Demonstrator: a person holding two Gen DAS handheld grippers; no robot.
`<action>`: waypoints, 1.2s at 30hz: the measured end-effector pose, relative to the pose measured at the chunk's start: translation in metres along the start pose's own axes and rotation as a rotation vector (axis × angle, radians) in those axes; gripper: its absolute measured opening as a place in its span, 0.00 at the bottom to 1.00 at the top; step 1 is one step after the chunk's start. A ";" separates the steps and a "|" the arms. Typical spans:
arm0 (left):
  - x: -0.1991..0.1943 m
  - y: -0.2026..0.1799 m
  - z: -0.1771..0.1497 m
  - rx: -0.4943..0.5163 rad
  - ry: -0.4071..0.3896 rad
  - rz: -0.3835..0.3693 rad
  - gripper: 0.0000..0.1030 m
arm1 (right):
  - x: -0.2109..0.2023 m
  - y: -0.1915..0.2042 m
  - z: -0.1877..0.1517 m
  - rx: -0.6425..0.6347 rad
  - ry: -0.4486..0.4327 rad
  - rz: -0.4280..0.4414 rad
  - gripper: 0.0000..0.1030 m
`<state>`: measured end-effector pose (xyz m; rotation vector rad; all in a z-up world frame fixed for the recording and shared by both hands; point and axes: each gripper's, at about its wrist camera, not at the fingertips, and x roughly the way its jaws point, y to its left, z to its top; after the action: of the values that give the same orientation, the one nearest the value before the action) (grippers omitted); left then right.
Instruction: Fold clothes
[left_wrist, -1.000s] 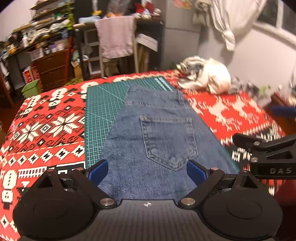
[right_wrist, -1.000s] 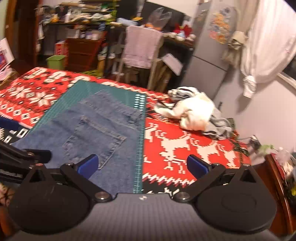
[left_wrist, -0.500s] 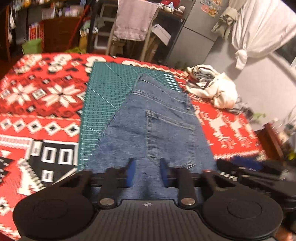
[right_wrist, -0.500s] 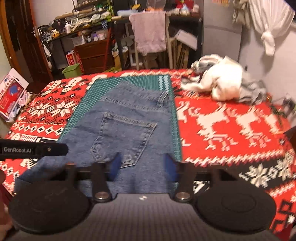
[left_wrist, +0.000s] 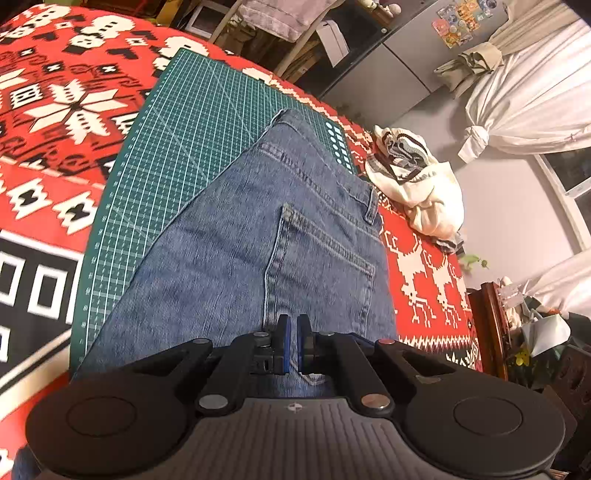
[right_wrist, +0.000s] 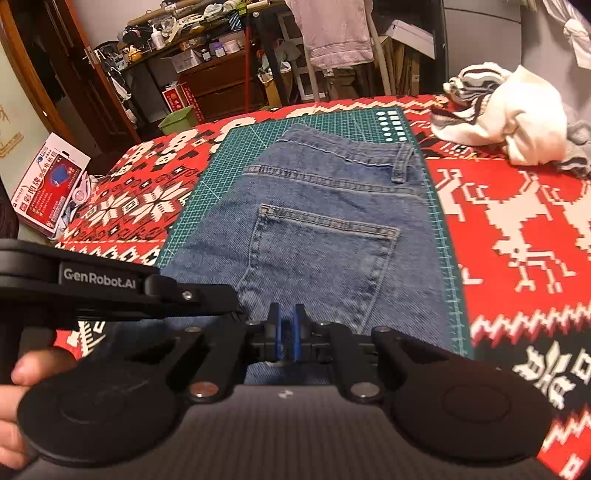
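left gripper (left_wrist: 290, 341): clenched on the near edge of the jeans (left_wrist: 258, 236) | right gripper (right_wrist: 287, 338): clenched on the same near edge, just beside the left | jeans: back pocket up, lying on the green cutting mat (right_wrist: 236, 155) | mat: on the red patterned cloth (right_wrist: 517, 229) | white clothes heap (right_wrist: 506, 110): far right corner

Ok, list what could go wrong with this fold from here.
1. Both the left gripper and right gripper pinch the jeans at the near edge, close together; the outer corners may sag and fold unevenly.
2. Heavy denim could slip from such narrow pinches mid-lift.
3. Carried too far, the jeans might run past the green cutting mat toward the white clothes pile.
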<state>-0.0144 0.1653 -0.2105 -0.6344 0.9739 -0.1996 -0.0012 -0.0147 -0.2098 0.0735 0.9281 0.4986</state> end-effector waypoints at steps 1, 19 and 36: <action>0.002 -0.001 0.001 0.004 0.001 0.000 0.03 | 0.004 0.000 0.000 0.001 0.004 -0.003 0.07; 0.014 0.011 0.004 0.031 0.001 0.111 0.02 | 0.003 -0.036 -0.005 0.045 -0.014 -0.101 0.00; -0.016 0.038 0.011 -0.048 -0.085 0.146 0.02 | -0.035 -0.077 -0.007 0.138 -0.078 -0.165 0.02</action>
<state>-0.0188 0.2069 -0.2171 -0.6076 0.9414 -0.0202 0.0057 -0.0991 -0.2087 0.1391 0.8828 0.2765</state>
